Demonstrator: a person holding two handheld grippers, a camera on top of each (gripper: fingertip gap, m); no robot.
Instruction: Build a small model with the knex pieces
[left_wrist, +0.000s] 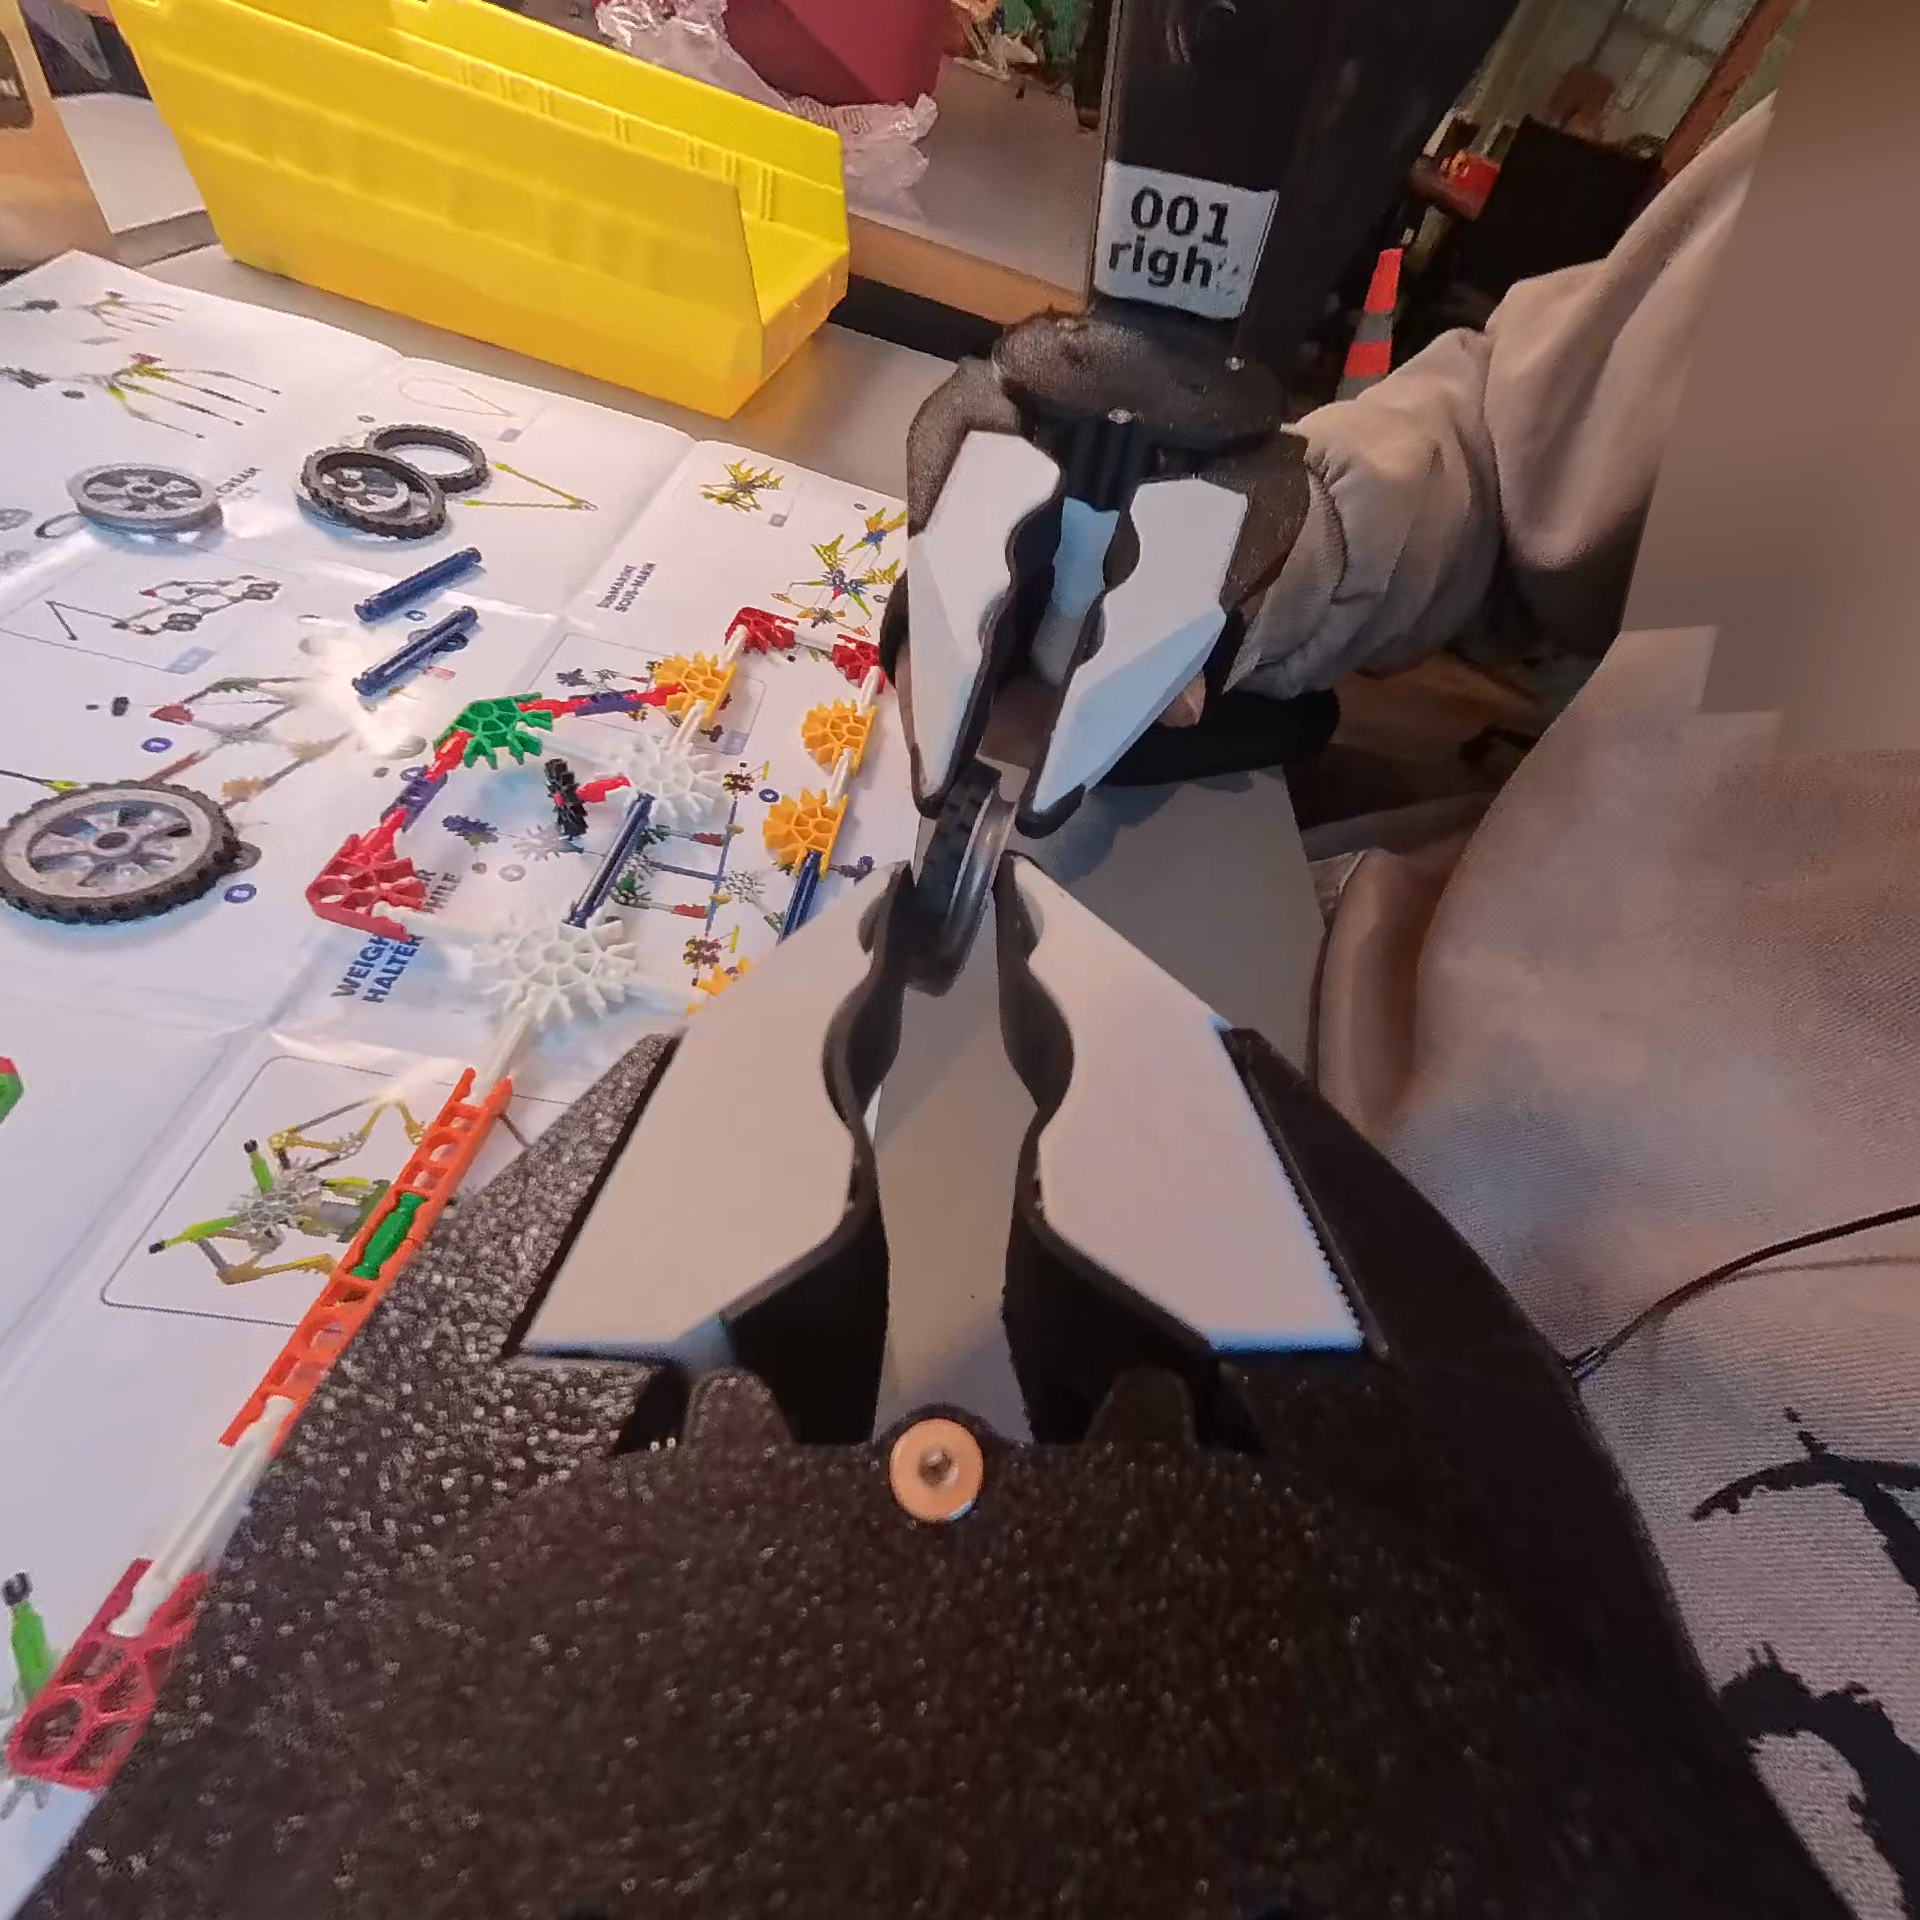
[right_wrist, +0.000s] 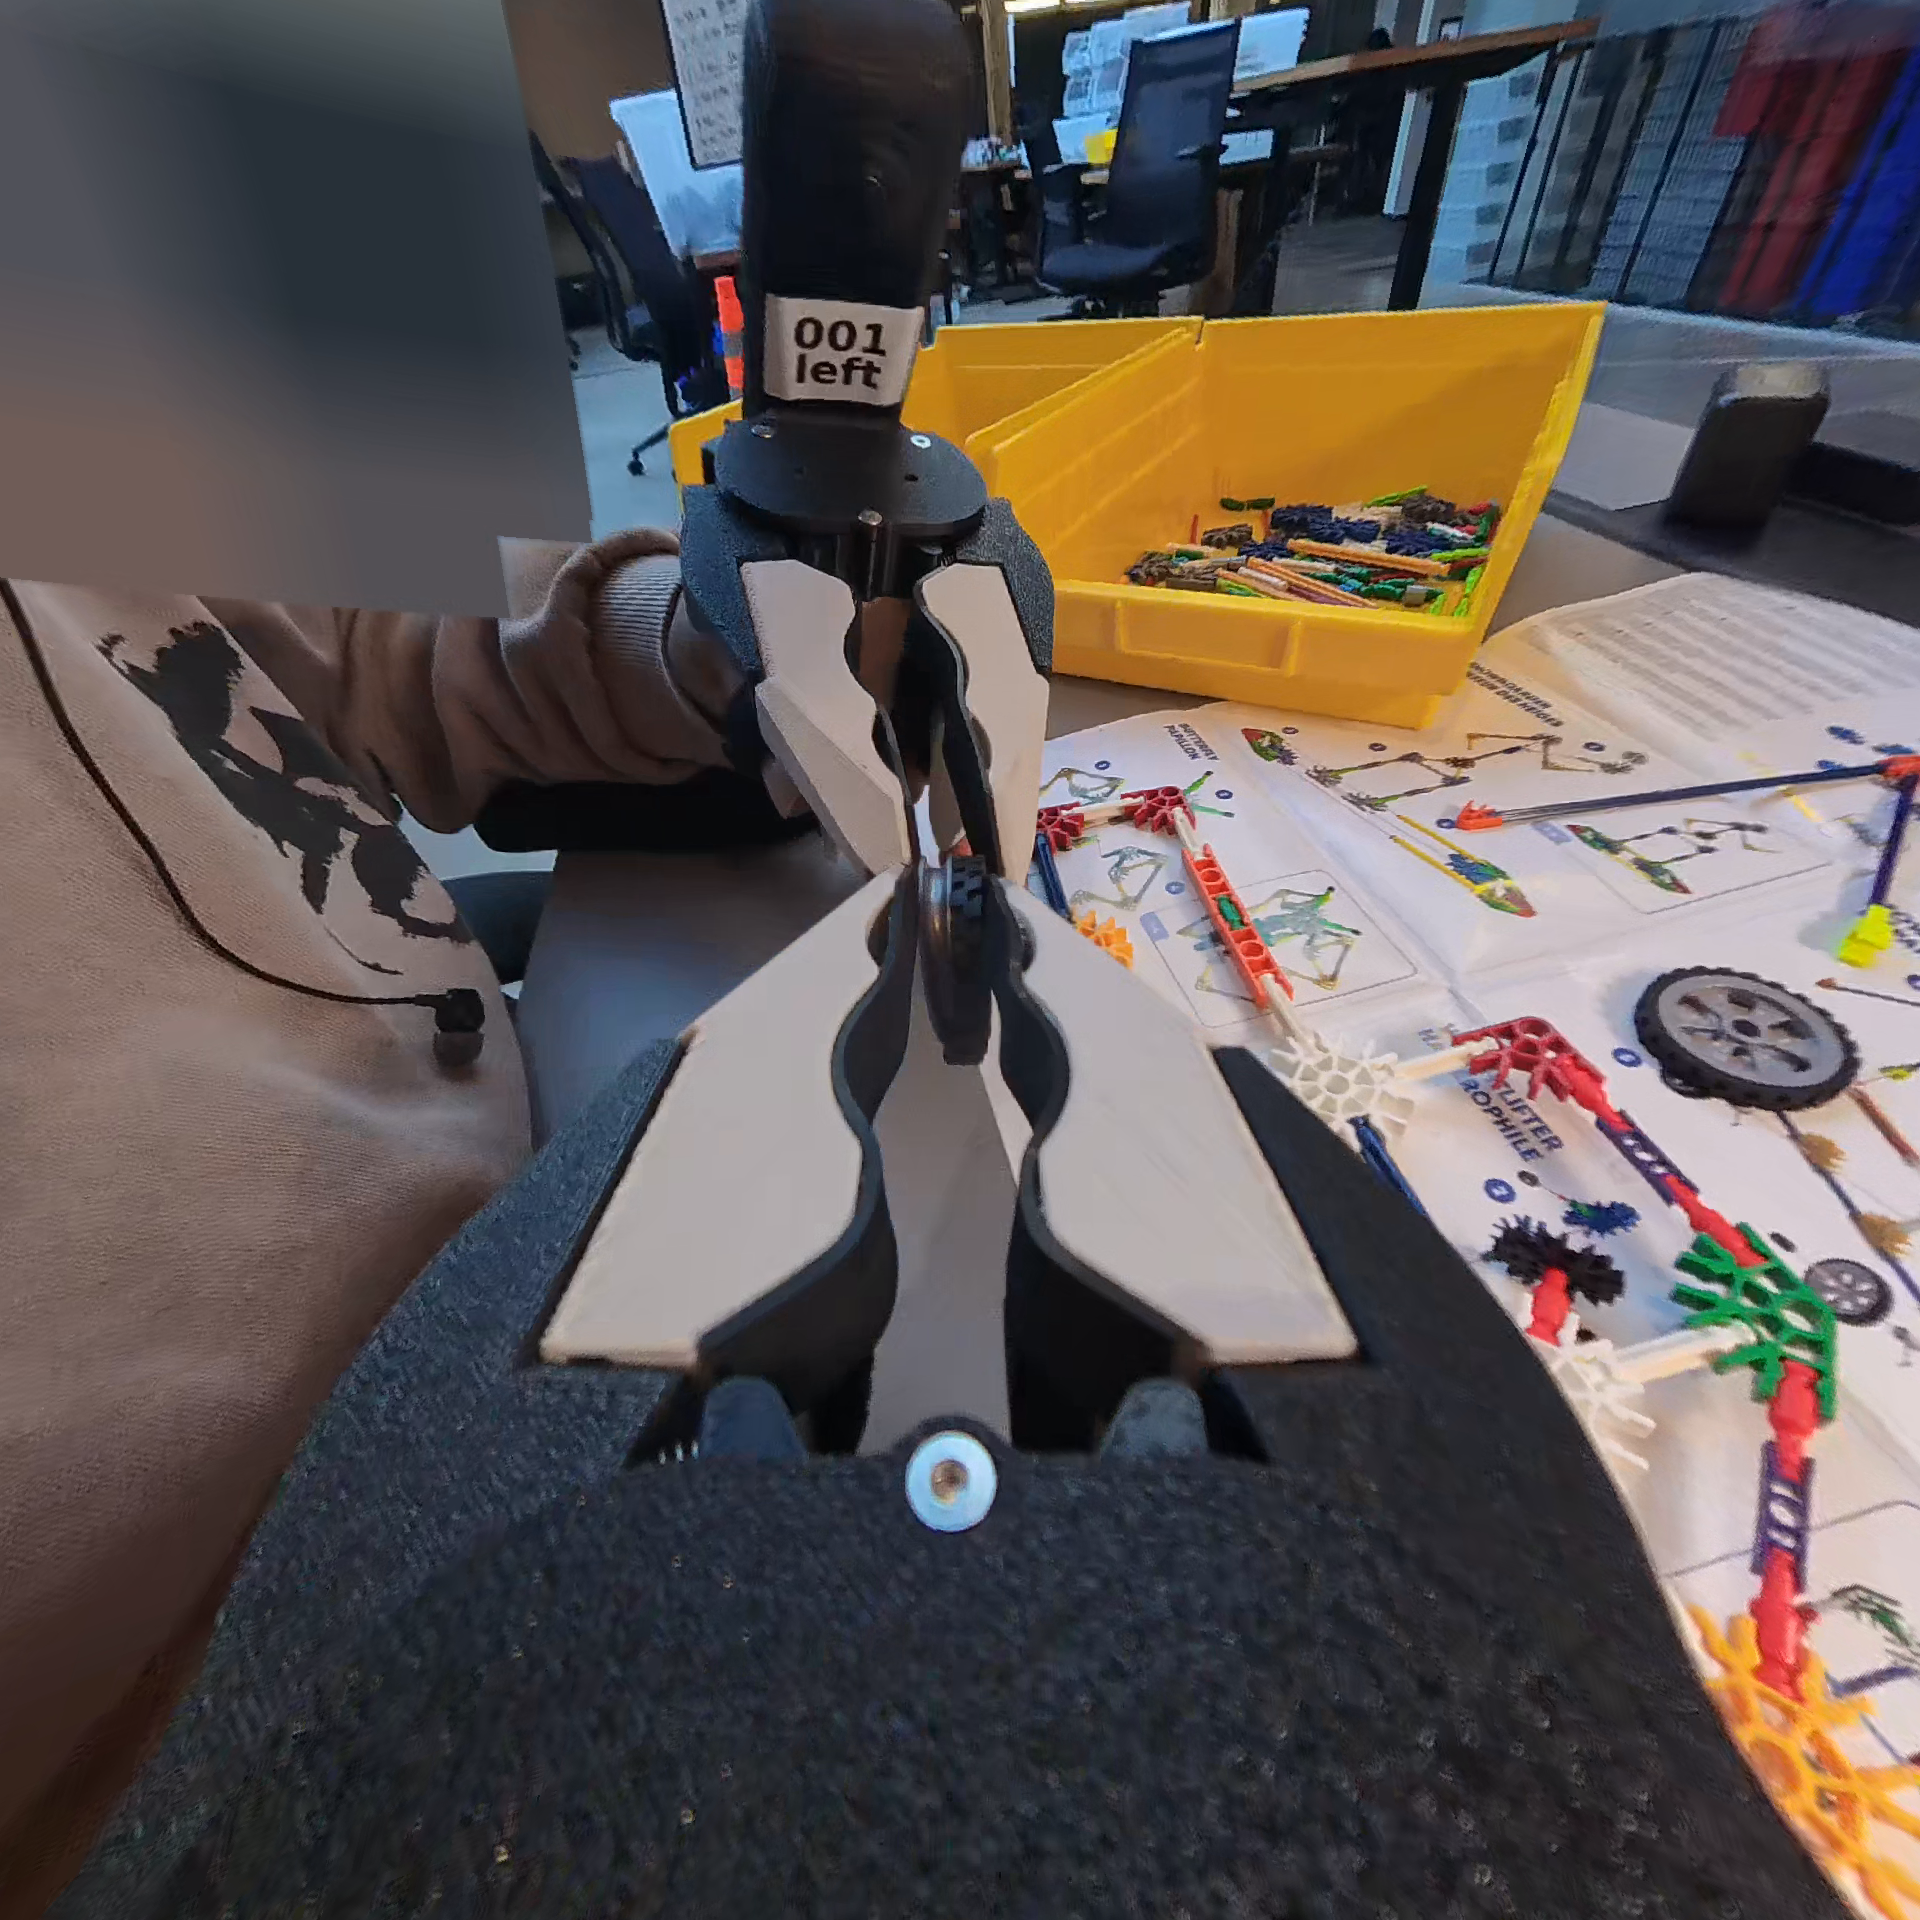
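White labels (left_wrist: 1179, 241) on both tongs (lettered sheet (right_wrist: 1621, 665) below)

The left gripper (left_wrist: 951, 883) is held level with its white fingers (left_wrist: 748, 1122) drawn in to a narrow gap, only their tips pinched together above the near edge of the tabletop. The right gripper (right_wrist: 951, 904) is presented from the opposite side, tip to tip with the left, its fingers (right_wrist: 1153, 1153) likewise nearly closed. A gloved hand (left_wrist: 1262, 582) and beige sleeve (left_wrist: 1475, 488) are seen behind the right gripper.
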